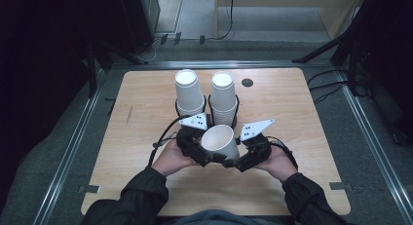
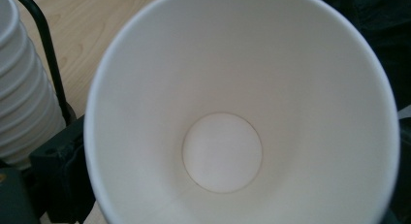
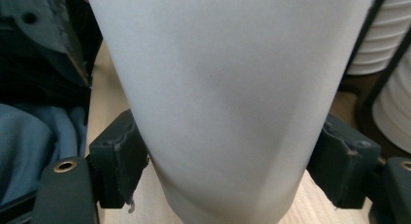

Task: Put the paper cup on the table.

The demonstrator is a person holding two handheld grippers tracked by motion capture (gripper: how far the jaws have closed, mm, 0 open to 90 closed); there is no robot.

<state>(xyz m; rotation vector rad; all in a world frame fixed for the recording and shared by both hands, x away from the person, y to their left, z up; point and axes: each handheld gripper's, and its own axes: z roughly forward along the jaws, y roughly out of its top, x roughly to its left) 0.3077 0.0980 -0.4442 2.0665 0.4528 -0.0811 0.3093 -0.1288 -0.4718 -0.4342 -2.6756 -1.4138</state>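
A single white paper cup [image 1: 220, 142] is held between the two hands just in front of two upside-down stacks of paper cups, the left stack [image 1: 189, 92] and the right stack [image 1: 223, 97], which stand in black wire holders [image 1: 237, 106] toward the far side of the wooden desk [image 1: 292, 118]. The cup is tilted, its open mouth turned up and toward the person.

In the right gripper view the right tongs [image 3: 228, 161] are clenched on the cup's lower wall, a black pad [image 3: 118, 158] pressing on each side of it near the base. The left tongs [image 1: 197, 147] sit at the cup's other side, close to the left stack. The left gripper view looks straight down into the cup's mouth to its round bottom [image 2: 222, 152], but the jaws themselves are hidden behind the rim, so I cannot tell whether the left tongs are clenched or released.

As a judgement, the step in hand is handling one cup taken apart from the stacks, with the right tongs carrying it and the left steadying or about to take over. The next move calls for a gentle squeeze, since the thin wall will buckle easily, and for keeping the cup clear of both stacks while it is turned upright and set on the bare desk in front of them.
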